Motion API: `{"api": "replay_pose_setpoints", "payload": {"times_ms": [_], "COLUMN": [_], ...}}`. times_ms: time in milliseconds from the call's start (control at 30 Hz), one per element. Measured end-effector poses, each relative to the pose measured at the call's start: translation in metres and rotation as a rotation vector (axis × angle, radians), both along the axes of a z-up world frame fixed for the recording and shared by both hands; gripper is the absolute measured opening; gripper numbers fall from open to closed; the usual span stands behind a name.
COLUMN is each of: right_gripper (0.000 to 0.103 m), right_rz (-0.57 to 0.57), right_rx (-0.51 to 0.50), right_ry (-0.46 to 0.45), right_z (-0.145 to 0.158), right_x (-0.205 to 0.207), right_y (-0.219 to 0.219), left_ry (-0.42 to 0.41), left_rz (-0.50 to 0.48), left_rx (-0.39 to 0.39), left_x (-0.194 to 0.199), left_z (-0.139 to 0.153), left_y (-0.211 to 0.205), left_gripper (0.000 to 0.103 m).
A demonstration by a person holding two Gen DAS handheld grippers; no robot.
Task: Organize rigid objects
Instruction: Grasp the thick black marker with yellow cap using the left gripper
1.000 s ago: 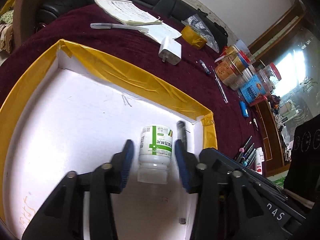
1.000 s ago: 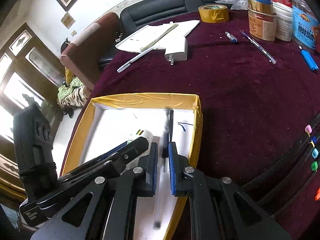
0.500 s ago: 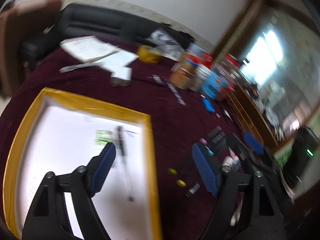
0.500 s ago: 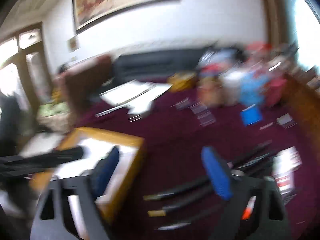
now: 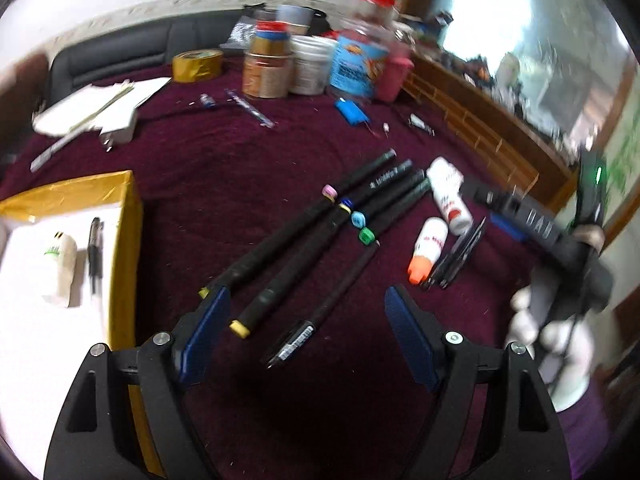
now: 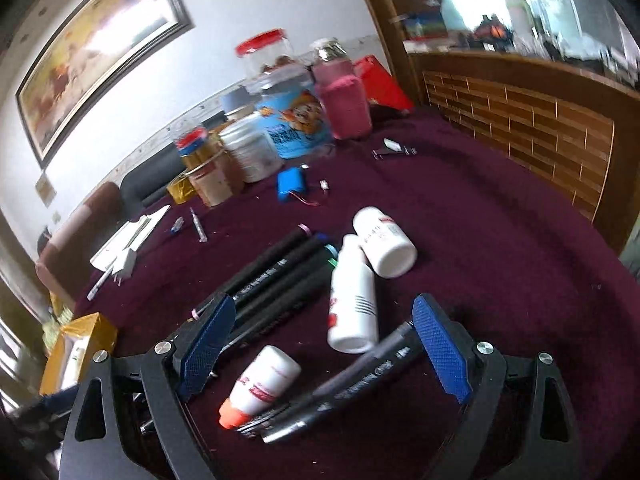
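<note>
both tools empty, jaws just opened wide: left tool (image 5: 306, 340) should straddle one black marker (image 5: 320, 320) crosswise, right tool (image 6: 320, 350) the orange-capped bottle (image 6: 262, 386).

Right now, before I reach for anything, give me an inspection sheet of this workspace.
Surface: maroon cloth, lint-specked.
Job's things: bottle and pen in box; markers, three white bottles loose.
Clutter: jars, tape, charger, papers.
Grippers: left gripper and right gripper open, empty.
Cables: thin wire on blue pack.
Surroundings: sofa, painting, window.
</note>
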State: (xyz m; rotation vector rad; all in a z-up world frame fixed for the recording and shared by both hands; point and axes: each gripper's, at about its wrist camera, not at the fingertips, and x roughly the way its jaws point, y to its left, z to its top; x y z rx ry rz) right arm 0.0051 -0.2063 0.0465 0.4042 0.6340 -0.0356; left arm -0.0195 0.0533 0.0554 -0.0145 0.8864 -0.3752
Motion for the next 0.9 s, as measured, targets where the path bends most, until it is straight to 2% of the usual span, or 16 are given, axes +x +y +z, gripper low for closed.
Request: {"api": "replay_pose_setpoints", "payload": {"times_ms": [67,133,200,267,300,333,367,467,600,733,833,900], "right_gripper": [0.087,0.087,0.087,0.087,0.087,0.087,0.087,0.087,0.087,0.087,0.087,0.087], "right_rz": [0.015,0.038,0.064,0.072,0.074,0.077,0.080,0.083,0.079,0.084,0.091,0.091], "right_rx": [0.032,0.036,0.040,0.031,0.026,0.025,0.024,0.026,0.026,0.031,0.026,0.019], "right_ry": [-0.002,0.005,0.004,-0.002,-0.006,-0.008,-0.008,0.000,0.006,0.011,0.018,0.020], "right_z": [-0.001,-0.003,-0.005,-0.004,-0.004,-0.004,-0.004,-0.005,-0.006,-0.007,-0.008,-0.009], "right_x": [-0.001,0.000,-0.001,-0.002,-0.004,-0.005,-0.006,-0.006,-0.004,-0.003,-0.001,-0.001], "right_y": [-0.003,0.000,0.004,0.008,0.009,0.010,0.010,0.011,0.010,0.011,0.013,0.014], "left_ry": [-0.021,-0.030,-0.021,0.017,0.027,-0.008,0.008,-0.001,0.044,0.104,0.088,0.071], "left_rz": [-0.011,-0.011,-0.014,-0.033,-0.045,-0.061,-0.082,-0.088,-0.075,-0.054,-0.025,-0.017], "left_rx": [0.059,0.085,0.108,0.136,0.151,0.191,0.231,0.256,0.185,0.111,0.105,0.114], "left_x": [0.002,0.012,0.025,0.040,0.043,0.043,0.043,0.035,0.018,-0.001,0.009,0.016], "left_z": [-0.004,-0.008,-0.013,-0.025,-0.029,-0.029,-0.035,-0.037,-0.035,-0.036,-0.037,-0.038], "left_y": [-0.010,-0.012,-0.015,-0.020,-0.023,-0.028,-0.034,-0.037,-0.021,-0.010,-0.017,-0.023], "left_gripper": [0.079,0.079,0.072,0.050,0.049,0.041,0.024,0.019,0.012,0.012,0.013,0.017]}}
